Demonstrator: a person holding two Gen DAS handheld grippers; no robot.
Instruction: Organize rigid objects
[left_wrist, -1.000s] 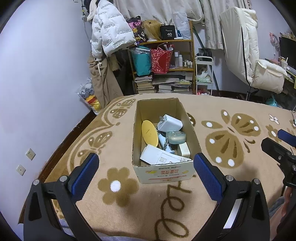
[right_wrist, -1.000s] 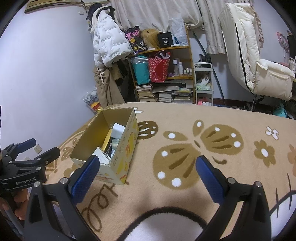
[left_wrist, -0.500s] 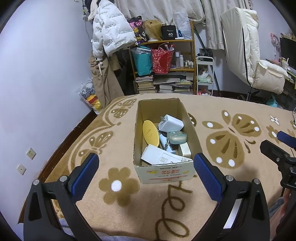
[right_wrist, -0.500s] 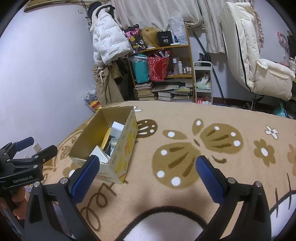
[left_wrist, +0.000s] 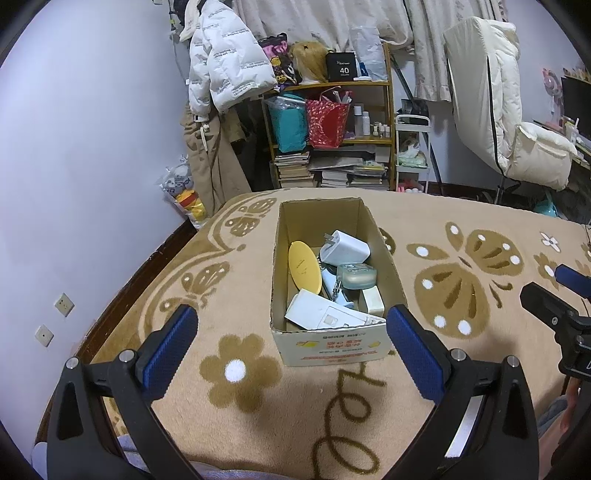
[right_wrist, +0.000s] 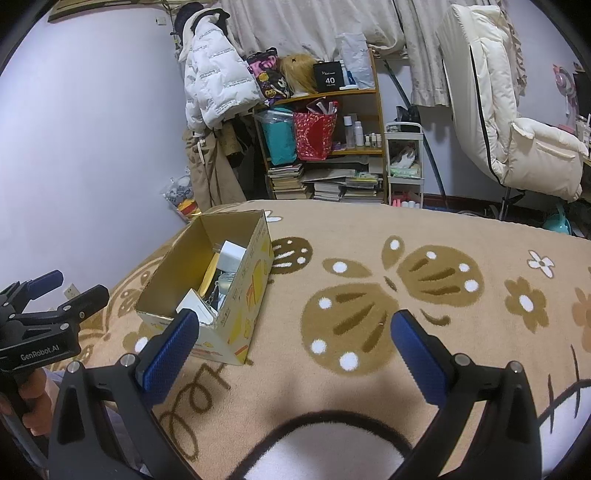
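While both my tongs hang spread and empty, the cardboard box sits on the blanket.
Little has shifted this past second; charger, yellow disc and soap case lie inside it.

I see a tan blanket patterned with brown butterflies and flowers. Behind it stands a wooden shelf holding a red bag, stacked books and bottles. A white puffer jacket hangs left; a cream chair stands right.
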